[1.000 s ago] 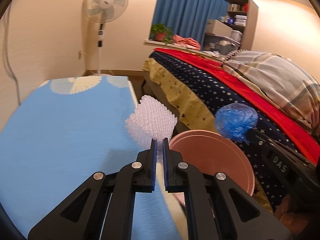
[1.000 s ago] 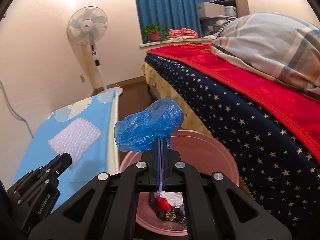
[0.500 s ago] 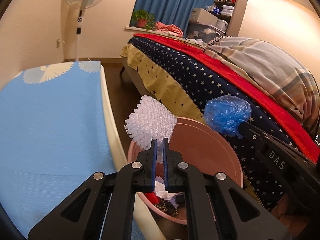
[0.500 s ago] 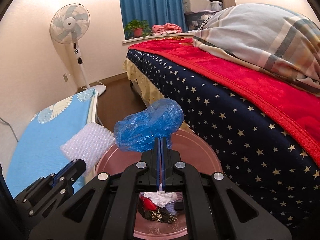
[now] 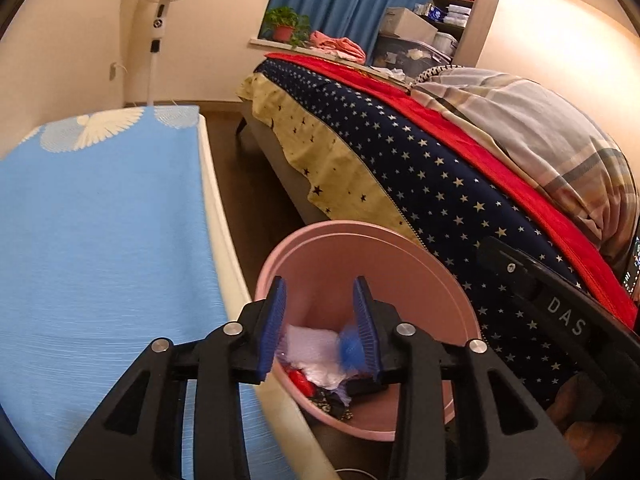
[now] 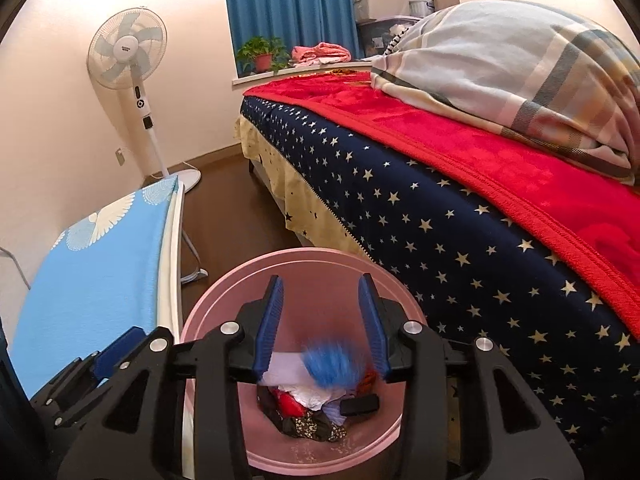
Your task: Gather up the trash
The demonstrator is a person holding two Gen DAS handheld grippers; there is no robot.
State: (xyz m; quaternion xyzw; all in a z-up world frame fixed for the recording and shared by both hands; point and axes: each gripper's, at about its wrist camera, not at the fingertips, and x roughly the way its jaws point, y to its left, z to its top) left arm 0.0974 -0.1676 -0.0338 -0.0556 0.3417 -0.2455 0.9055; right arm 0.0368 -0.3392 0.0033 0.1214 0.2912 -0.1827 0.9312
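Note:
A pink round bin (image 5: 400,264) (image 6: 224,296) stands on the floor between the bed and the ironing board. Both grippers hang over its mouth. My left gripper (image 5: 320,300) has its jaws opening, with nothing pressed between them. The white bubble wrap (image 5: 308,346) (image 6: 282,368) is below them in the bin. My right gripper (image 6: 320,300) also has its jaws opening. The crumpled blue plastic bag (image 6: 332,368) (image 5: 352,346) is a blur falling free into the bin, onto several other scraps (image 6: 312,412).
A blue-covered ironing board (image 5: 100,220) (image 6: 92,280) runs along the left. The bed (image 5: 440,184) (image 6: 460,240), with a starry cover, red blanket and striped duvet, fills the right. A standing fan (image 6: 128,56) and dark floor lie behind.
Both grippers have gone from shut to open. The bubble wrap left the left jaws and the blue bag left the right jaws; both are dropping into the pink bin.

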